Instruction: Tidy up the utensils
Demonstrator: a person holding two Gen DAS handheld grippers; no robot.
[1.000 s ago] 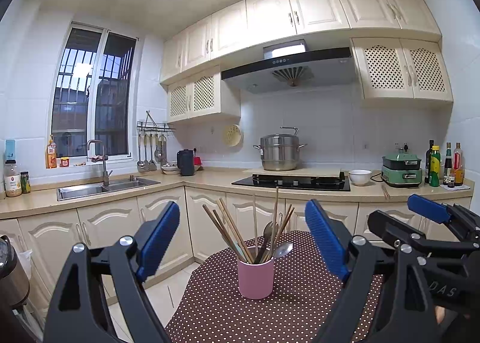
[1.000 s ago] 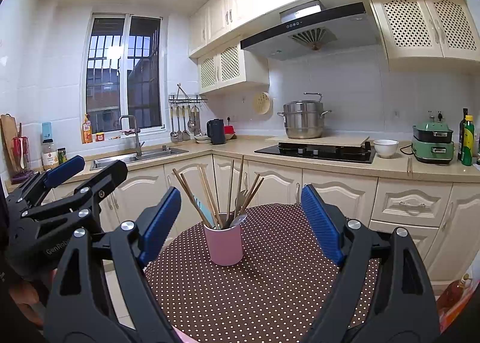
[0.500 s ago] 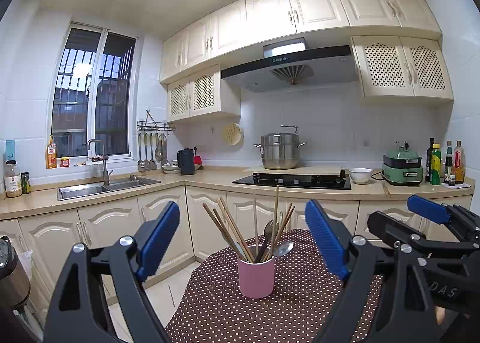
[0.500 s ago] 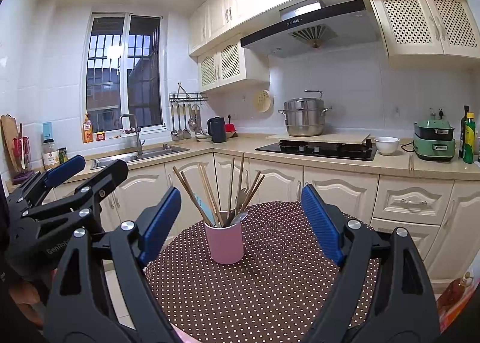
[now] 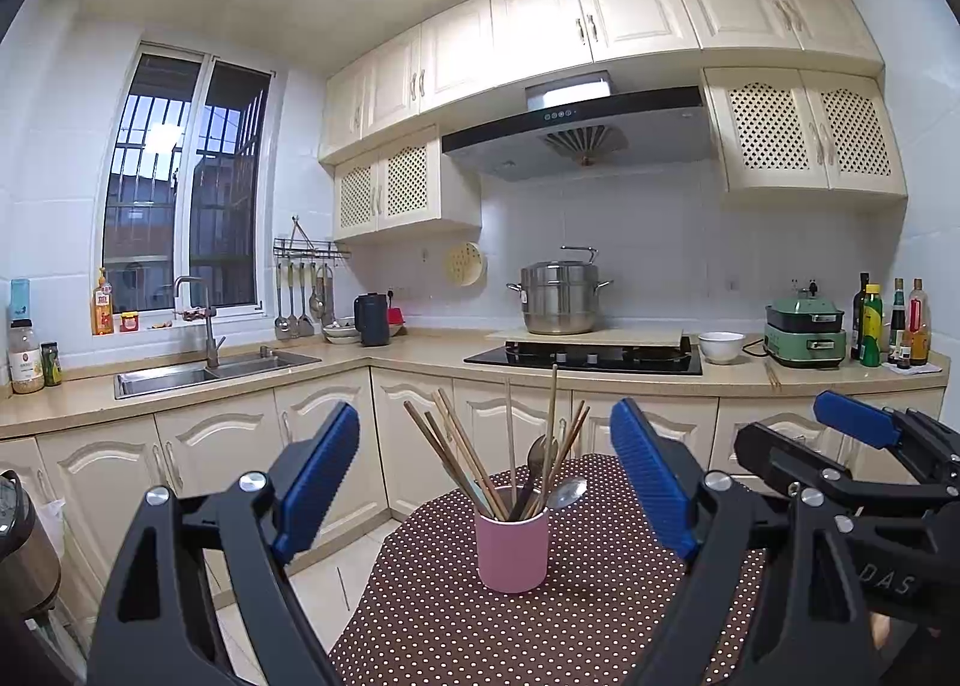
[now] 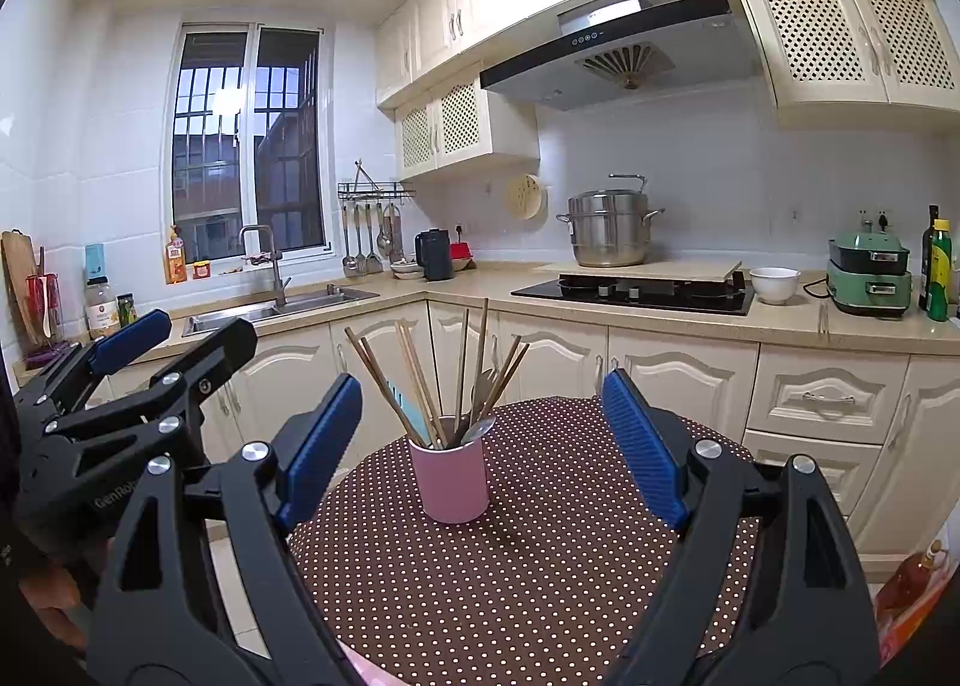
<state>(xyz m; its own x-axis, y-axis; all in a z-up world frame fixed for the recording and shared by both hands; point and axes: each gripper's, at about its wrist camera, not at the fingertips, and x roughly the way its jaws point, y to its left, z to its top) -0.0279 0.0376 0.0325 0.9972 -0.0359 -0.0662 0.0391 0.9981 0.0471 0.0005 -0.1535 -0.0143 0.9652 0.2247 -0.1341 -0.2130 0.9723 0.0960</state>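
Observation:
A pink cup (image 5: 512,551) stands upright on a round table with a brown polka-dot cloth (image 5: 456,632). It holds several wooden chopsticks (image 5: 462,455) and metal spoons (image 5: 567,491). The cup also shows in the right wrist view (image 6: 451,483), with the chopsticks (image 6: 414,380) fanned out. My left gripper (image 5: 485,482) is open and empty, short of the cup. My right gripper (image 6: 483,446) is open and empty, also short of the cup. Each gripper shows at the edge of the other's view: the right one (image 5: 858,428), the left one (image 6: 129,335).
Cream kitchen cabinets (image 5: 336,434) and a counter run behind the table, with a sink (image 5: 198,371), a hob (image 5: 588,356), a steel pot (image 5: 558,296), a white bowl (image 5: 720,346) and bottles (image 5: 870,323). Ladles hang on a wall rack (image 5: 300,296).
Both views have shifted only slightly, the right one a little nearer the cup. Both grippers stay open and the cup has not moved.

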